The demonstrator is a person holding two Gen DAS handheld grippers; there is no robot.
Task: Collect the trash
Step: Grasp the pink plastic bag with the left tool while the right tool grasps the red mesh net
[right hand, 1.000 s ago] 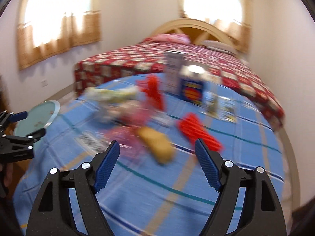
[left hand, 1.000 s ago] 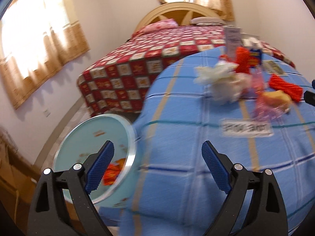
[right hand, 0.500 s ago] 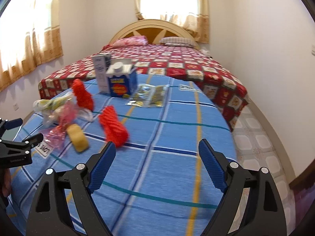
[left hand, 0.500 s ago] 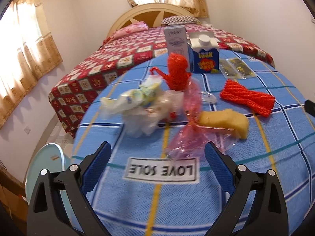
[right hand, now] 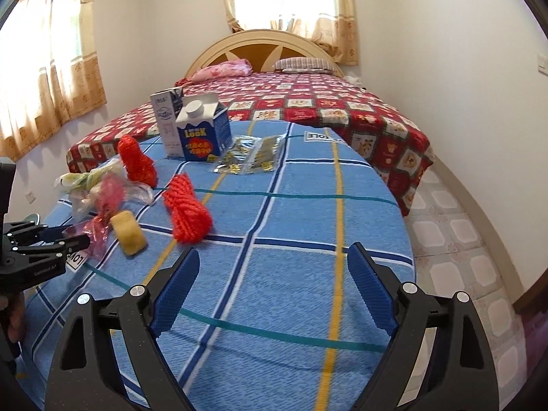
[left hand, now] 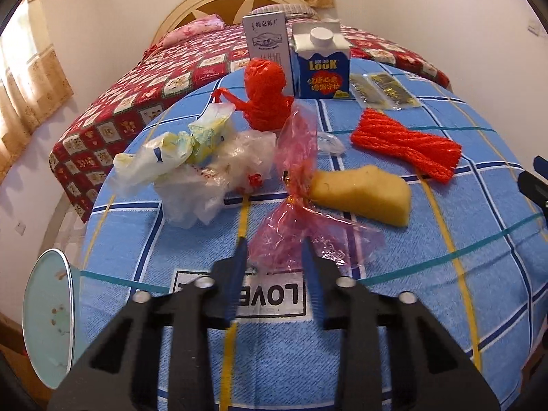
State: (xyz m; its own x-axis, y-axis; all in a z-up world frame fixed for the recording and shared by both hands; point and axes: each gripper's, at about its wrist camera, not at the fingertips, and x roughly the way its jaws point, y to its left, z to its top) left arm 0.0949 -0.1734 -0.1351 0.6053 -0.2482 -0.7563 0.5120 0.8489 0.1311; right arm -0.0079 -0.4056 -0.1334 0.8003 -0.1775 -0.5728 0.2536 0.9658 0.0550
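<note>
Bedroom, desk (right hand: pixel 308 226) under blue checked cloth: pink plastic wrapper (left hand: pixel 291 226) near its left edge, beside yellow sponge (left hand: pixel 363 191). Left claw (left hand: pixel 274 257) has just been closing, now clamped on that wrapper. Right claw (right hand: pixel 274 274) spread apart, holding nothing.

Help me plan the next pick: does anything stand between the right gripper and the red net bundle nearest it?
Nothing visible does. Only bare blue cloth lies between the right gripper, whose jaws have just been opening and hold nothing, and the red net bundle. The yellow sponge lies apart to its left.
</note>
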